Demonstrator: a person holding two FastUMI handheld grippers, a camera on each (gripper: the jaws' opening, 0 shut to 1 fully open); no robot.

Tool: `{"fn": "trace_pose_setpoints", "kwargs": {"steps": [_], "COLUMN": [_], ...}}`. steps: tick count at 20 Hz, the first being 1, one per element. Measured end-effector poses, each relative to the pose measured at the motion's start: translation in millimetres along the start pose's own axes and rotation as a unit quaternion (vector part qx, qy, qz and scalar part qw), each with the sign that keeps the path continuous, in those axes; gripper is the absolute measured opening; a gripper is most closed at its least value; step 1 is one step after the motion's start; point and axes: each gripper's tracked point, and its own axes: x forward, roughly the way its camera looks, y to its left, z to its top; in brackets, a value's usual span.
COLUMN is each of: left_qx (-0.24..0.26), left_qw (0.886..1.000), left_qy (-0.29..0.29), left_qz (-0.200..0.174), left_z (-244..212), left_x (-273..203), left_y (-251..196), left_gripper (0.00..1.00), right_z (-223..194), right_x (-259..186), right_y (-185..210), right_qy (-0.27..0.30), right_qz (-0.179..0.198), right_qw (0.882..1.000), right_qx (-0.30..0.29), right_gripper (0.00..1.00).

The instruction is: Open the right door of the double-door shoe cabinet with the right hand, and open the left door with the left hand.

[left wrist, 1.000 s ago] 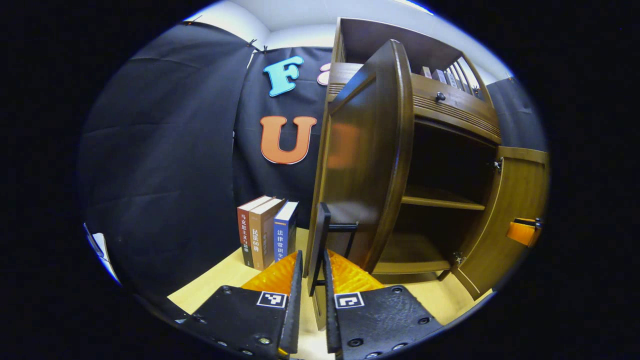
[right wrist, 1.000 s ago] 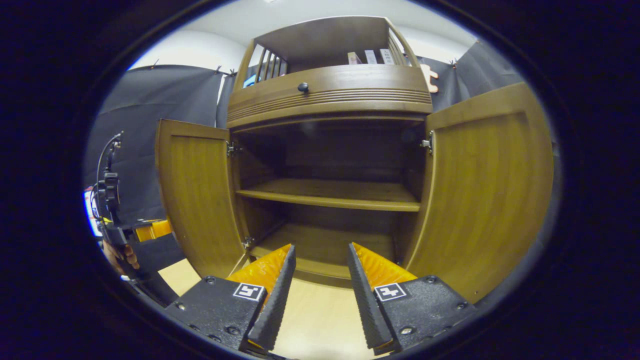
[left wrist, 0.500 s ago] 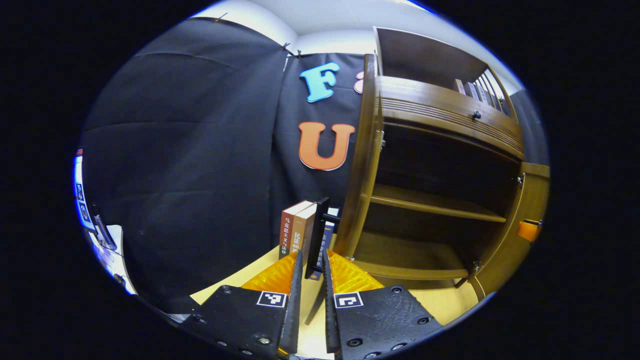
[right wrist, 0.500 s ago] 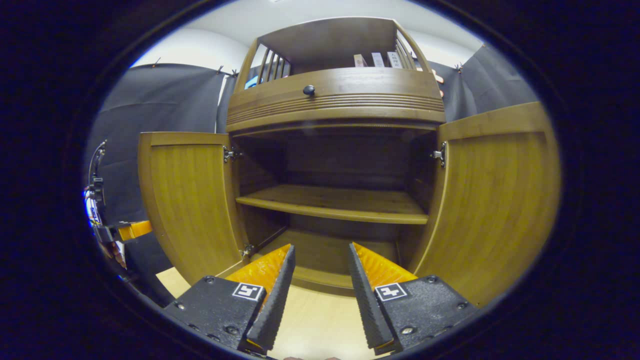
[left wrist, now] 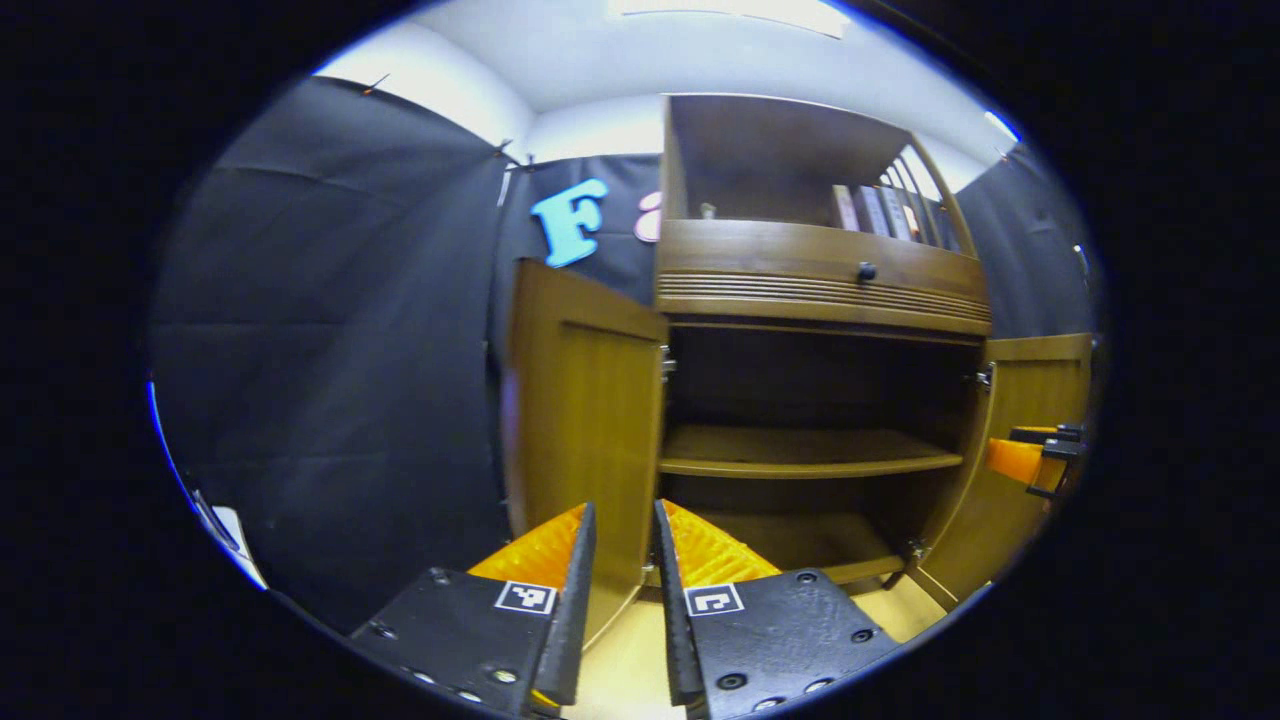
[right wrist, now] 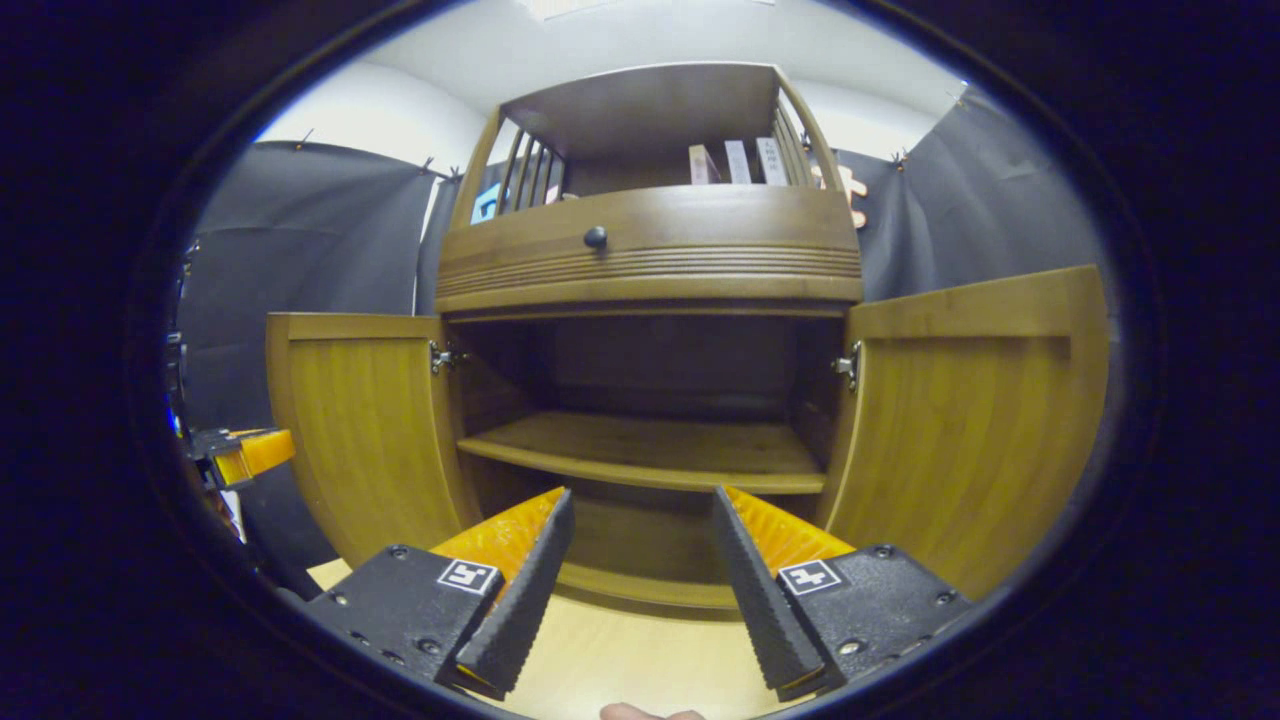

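Observation:
The brown wooden shoe cabinet (left wrist: 820, 290) stands with both doors swung wide. In the left gripper view the left door (left wrist: 585, 420) shows its inner face just beyond my left gripper (left wrist: 622, 510), whose fingers stand slightly apart with nothing between them. The right door (left wrist: 1035, 390) hangs open at the far right, with the right gripper's orange finger (left wrist: 1020, 458) in front of it. In the right gripper view my right gripper (right wrist: 642, 495) is open and empty, facing the cabinet's middle shelf (right wrist: 650, 455), between the left door (right wrist: 365, 430) and the right door (right wrist: 975, 420).
A drawer with a dark knob (right wrist: 595, 237) sits above the open compartment, and books (right wrist: 735, 160) stand on the top shelf. The cabinet rests on a light wooden tabletop (right wrist: 640, 655). The left gripper's orange finger (right wrist: 250, 450) pokes in at the far left.
My left gripper has let go of the left door's black handle, drawn back and turned to face the cabinet front. The left door has swung fully open. The right gripper has backed off slightly.

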Motion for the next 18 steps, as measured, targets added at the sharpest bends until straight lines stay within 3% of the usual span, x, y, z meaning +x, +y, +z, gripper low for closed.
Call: {"fn": "trace_pose_setpoints", "kwargs": {"steps": [1,3,4,7,8,11,12,13,16,18], "left_qx": [0.006,0.007,0.005,0.006,0.009,0.009,0.007,0.003,0.001,0.003], "left_qw": [1.0,0.999,0.998,0.996,0.995,0.994,0.994,0.994,0.994,0.994], "left_qy": [-0.005,-0.009,-0.01,0.0,-0.004,-0.016,-0.019,-0.023,-0.025,-0.028], "left_qz": [-0.014,-0.04,-0.055,-0.093,-0.098,-0.11,-0.11,-0.111,-0.109,-0.108], "left_z": [5,12,14,11,14,26,28,30,32,34], "left_x": [2,4,6,8,10,12,12,13,14,14], "left_y": [-11,-33,-46,-79,-84,-100,-104,-108,-114,-117], "left_gripper": [0.53,0.55,0.51,0.73,0.74,0.91,0.85,0.96,0.89,1.0], "right_z": [6,16,19,27,28,29,30,30,28,26], "right_x": [-2,-6,-8,-15,-17,-22,-23,-24,-25,-24], "right_y": [-2,-5,-8,-17,-17,-21,-23,-24,-24,-23], "right_qy": [-0.008,-0.021,-0.026,-0.045,-0.048,-0.05,-0.051,-0.051,-0.05,-0.048], "right_qz": [-0.004,-0.011,-0.013,-0.021,-0.022,-0.027,-0.029,-0.03,-0.031,-0.029], "right_qw": [1.0,1.0,1.0,0.999,0.999,0.998,0.998,0.998,0.998,0.998], "right_qx": [-0.002,-0.003,0.0,0.003,0.002,0.002,0.002,0.002,0.003,0.002], "right_gripper": [0.89,0.89,0.89,0.88,0.9,0.89,0.88,0.89,0.88,0.88]}}
